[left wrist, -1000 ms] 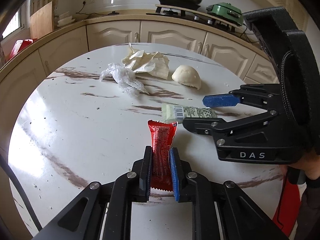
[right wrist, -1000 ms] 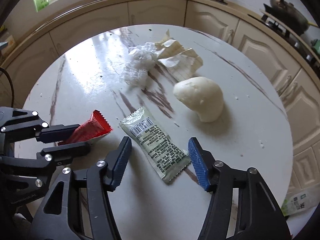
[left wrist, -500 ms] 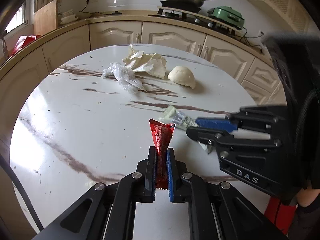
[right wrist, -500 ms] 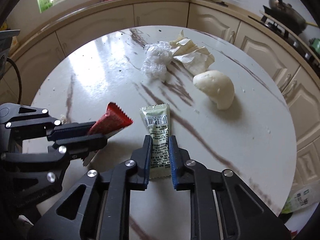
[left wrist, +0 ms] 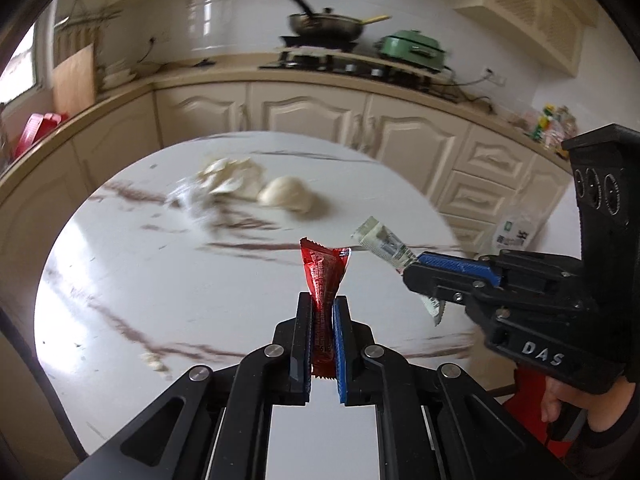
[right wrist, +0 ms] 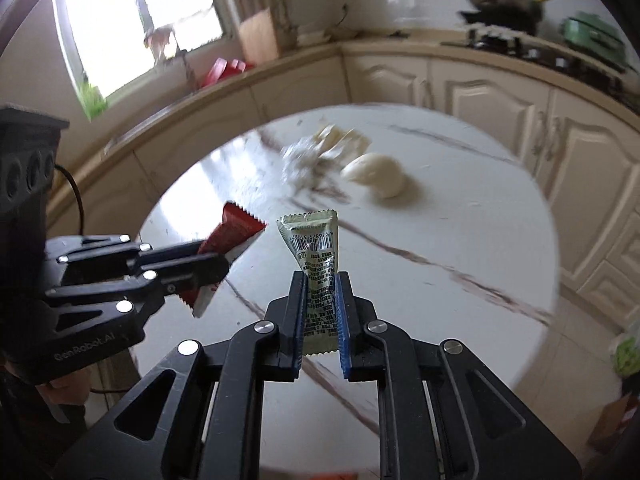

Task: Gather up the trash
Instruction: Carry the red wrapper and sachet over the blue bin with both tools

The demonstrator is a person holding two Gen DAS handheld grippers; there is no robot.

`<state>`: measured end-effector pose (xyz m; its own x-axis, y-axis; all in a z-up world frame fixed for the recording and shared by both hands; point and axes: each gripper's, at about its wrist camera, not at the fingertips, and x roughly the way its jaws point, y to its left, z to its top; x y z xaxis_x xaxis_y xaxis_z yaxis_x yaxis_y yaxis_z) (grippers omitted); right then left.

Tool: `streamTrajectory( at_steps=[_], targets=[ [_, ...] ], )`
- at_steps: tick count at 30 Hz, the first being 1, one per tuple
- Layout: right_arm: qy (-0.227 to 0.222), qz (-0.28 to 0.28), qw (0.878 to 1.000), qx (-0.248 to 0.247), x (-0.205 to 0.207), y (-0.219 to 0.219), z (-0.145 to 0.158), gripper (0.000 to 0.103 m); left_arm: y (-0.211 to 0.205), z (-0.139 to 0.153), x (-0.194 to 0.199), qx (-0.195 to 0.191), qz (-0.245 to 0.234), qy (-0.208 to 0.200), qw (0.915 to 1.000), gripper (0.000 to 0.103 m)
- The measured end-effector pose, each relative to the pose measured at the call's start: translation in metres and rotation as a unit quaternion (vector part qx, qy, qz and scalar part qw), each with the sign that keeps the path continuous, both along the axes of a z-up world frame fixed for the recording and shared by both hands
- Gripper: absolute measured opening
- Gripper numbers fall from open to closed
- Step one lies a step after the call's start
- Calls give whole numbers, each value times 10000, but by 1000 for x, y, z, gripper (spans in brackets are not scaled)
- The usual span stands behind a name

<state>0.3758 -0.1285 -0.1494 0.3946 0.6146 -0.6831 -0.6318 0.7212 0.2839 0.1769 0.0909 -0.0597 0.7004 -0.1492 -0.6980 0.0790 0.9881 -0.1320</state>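
Trash litters round marble table amid cabinets.

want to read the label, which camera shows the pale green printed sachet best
The right wrist view. There the pale green printed sachet stands front-on, barcode and print facing the lens, clamped in the right gripper. The left wrist view shows the sachet only from the side, smaller, partly hidden by the fingers.
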Motion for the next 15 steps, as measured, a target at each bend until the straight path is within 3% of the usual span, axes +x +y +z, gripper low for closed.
streamTrajectory(
  at_steps=[8,15],
  targets=[
    [-50,-1095,9923,570,-22,-132,3,14,-102,5,19,219,-776,42,9967,5],
    [293,-2016,9766,687,-29,-238,-35,14,-202,-10,56,395,-1492,246,9877,6]
  ],
)
